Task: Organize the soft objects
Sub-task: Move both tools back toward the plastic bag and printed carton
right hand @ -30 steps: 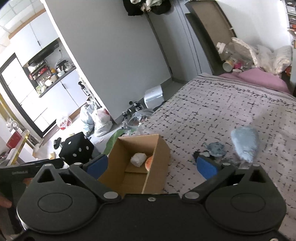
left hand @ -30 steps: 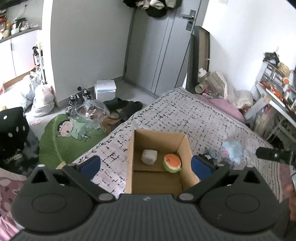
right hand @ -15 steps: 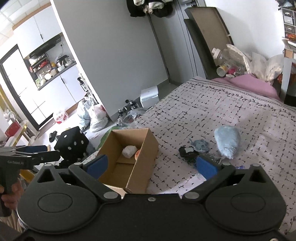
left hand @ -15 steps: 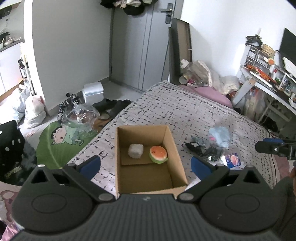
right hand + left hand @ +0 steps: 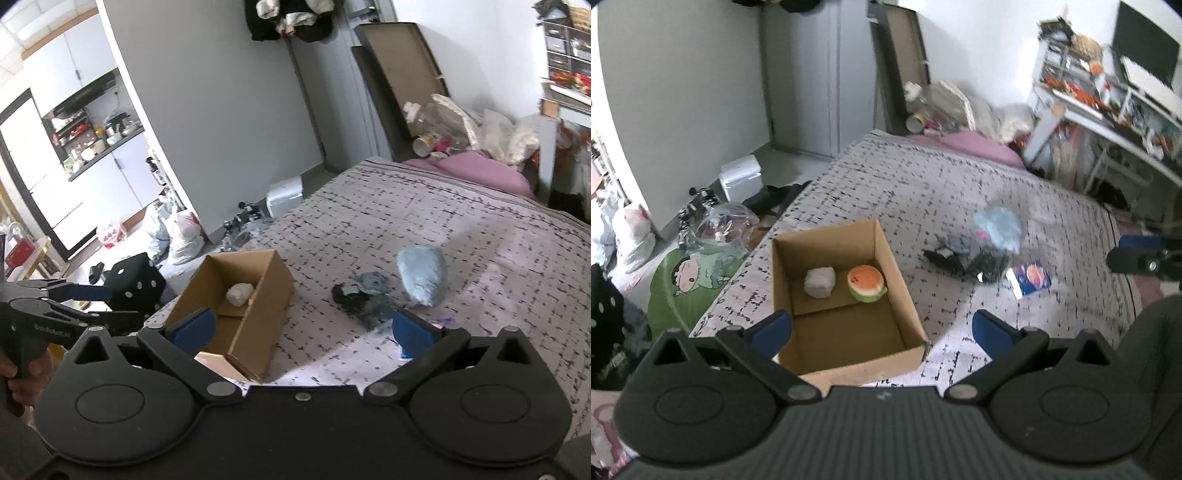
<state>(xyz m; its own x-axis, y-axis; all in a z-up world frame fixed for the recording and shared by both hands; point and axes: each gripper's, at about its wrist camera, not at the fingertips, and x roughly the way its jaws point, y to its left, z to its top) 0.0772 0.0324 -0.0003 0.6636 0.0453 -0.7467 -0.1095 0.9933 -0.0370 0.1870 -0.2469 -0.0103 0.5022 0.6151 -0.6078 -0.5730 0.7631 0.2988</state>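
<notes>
An open cardboard box point(image 5: 901, 295) stands on the bed and holds a grey soft block point(image 5: 820, 282) and a watermelon-slice plush point(image 5: 867, 283). It also shows in the right wrist view point(image 5: 258, 295). To its right lie a light blue plush point(image 5: 997, 225) point(image 5: 423, 275), a dark pile of soft items point(image 5: 960, 256) point(image 5: 360, 295) and a small blue packet point(image 5: 1030, 277). My left gripper point(image 5: 882, 330) is open and empty above the box's near edge. My right gripper point(image 5: 303, 332) is open and empty, held back from the box and the pile.
The bed has a patterned cover point(image 5: 942, 184) and a pink pillow point(image 5: 480, 171) at its far end. Bags, shoes, a white box point(image 5: 740, 175) and a green cartoon mat point(image 5: 683, 280) litter the floor left of it. A cluttered desk point(image 5: 1108, 103) stands on the right.
Both grippers have pulled back and turned right, so the box sits lower and further left in view. The packet has come into the left wrist view. Nothing was grasped.
</notes>
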